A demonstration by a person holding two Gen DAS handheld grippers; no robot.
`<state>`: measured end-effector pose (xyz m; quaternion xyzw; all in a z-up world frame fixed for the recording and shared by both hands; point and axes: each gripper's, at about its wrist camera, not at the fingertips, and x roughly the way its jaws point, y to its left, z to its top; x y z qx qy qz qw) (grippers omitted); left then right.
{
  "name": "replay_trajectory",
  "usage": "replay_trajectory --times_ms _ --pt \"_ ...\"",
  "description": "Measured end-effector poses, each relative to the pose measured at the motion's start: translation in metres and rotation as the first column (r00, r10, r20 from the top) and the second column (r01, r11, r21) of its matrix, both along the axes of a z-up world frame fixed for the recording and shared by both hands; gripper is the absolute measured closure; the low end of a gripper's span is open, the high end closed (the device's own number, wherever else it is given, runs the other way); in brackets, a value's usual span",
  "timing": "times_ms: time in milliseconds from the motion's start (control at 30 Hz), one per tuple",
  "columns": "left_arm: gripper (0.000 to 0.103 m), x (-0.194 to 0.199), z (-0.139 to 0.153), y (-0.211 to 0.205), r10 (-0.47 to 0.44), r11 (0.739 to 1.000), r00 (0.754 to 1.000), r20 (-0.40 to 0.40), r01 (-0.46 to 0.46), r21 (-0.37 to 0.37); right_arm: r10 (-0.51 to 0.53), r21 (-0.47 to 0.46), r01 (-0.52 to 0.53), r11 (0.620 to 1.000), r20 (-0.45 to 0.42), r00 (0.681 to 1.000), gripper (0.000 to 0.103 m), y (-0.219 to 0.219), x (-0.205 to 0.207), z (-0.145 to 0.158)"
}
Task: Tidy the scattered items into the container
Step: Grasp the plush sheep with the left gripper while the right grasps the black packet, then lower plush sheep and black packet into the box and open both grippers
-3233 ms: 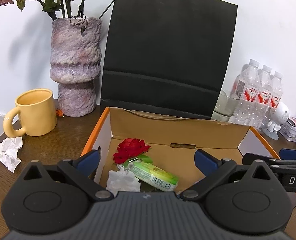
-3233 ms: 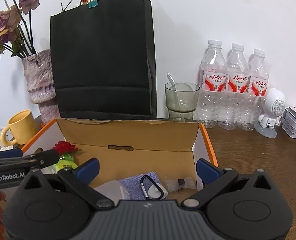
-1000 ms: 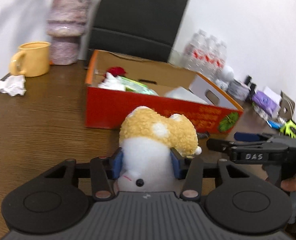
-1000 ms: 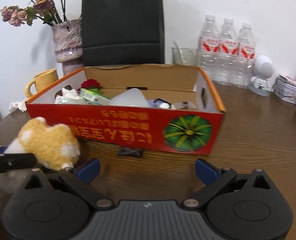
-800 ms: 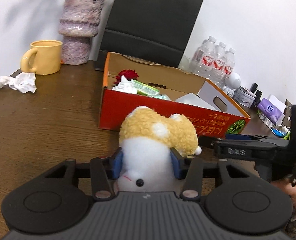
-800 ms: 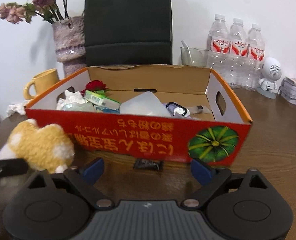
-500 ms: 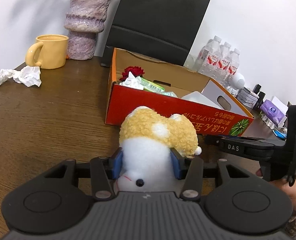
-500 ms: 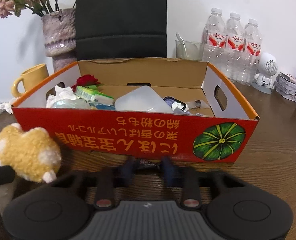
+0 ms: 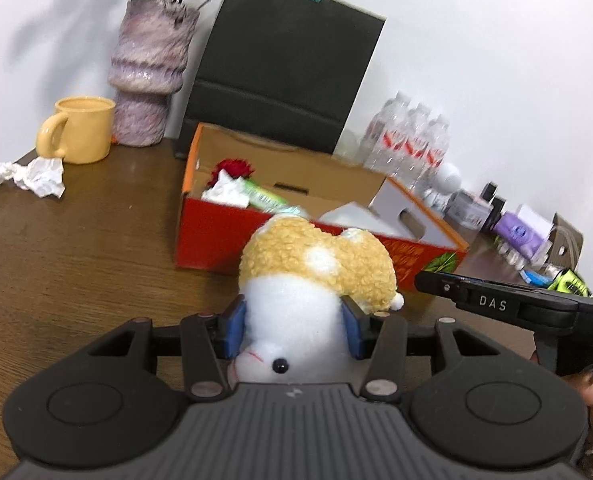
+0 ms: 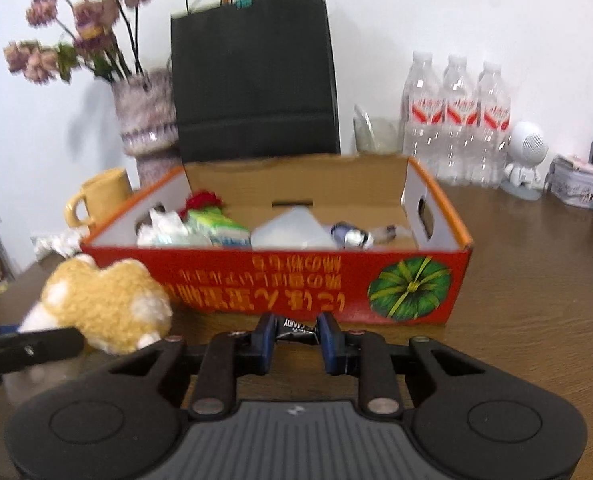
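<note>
My left gripper (image 9: 292, 328) is shut on a yellow and white plush toy (image 9: 316, 260), held upside down above the wooden table in front of the box. The red and orange cardboard box (image 10: 256, 280) stands open with a red flower, tissue, a green packet and other small items inside. In the right wrist view my right gripper (image 10: 295, 334) has its jaws closing on a small black candy packet (image 10: 298, 326), with both blue pads pressing on it just before the box's red front wall. The plush toy (image 10: 104, 300) hangs to its left.
Behind the box stand a black paper bag (image 9: 280, 72) and a purple vase (image 9: 148, 76). A yellow mug (image 9: 80, 128) and crumpled tissue (image 9: 28, 172) lie at the left. Water bottles (image 10: 456, 120), a white figurine (image 10: 524, 156) and a tin (image 10: 574, 186) fill the back right.
My right gripper went from wide open to closed on the black candy packet that lay before the box, and lifted it. The left gripper kept its hold on the plush toy and rose slightly.
</note>
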<state>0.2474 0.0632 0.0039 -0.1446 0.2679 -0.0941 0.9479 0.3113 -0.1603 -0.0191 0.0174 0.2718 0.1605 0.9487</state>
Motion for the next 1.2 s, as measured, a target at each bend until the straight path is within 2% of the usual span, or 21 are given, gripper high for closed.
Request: replay_trajectory --times_ms 200,400,533,767,1200 --pt "0.054 0.001 0.028 -0.008 0.047 0.997 0.996 0.072 -0.043 -0.057 0.01 0.044 -0.014 0.999 0.09 0.996 0.081 -0.01 -0.007 0.034" --pt "0.054 0.025 0.053 -0.017 0.087 0.996 0.988 0.129 -0.081 -0.049 0.02 0.05 -0.028 0.998 0.144 0.989 0.081 -0.011 0.003 0.055" --pt "0.054 0.042 0.059 -0.02 0.107 0.994 0.982 0.158 -0.1 -0.054 0.014 0.049 -0.023 0.999 0.179 0.984 0.081 -0.01 0.016 0.064" --pt "0.054 0.08 0.056 -0.023 0.104 0.994 0.984 0.146 -0.099 -0.046 0.004 0.041 -0.012 0.999 0.189 0.982 0.081 -0.007 0.052 0.07" --pt "0.054 0.135 0.033 -0.012 0.124 0.992 0.99 0.063 -0.122 -0.029 0.023 0.003 -0.023 1.0 0.121 0.992 0.081 0.01 0.107 0.055"
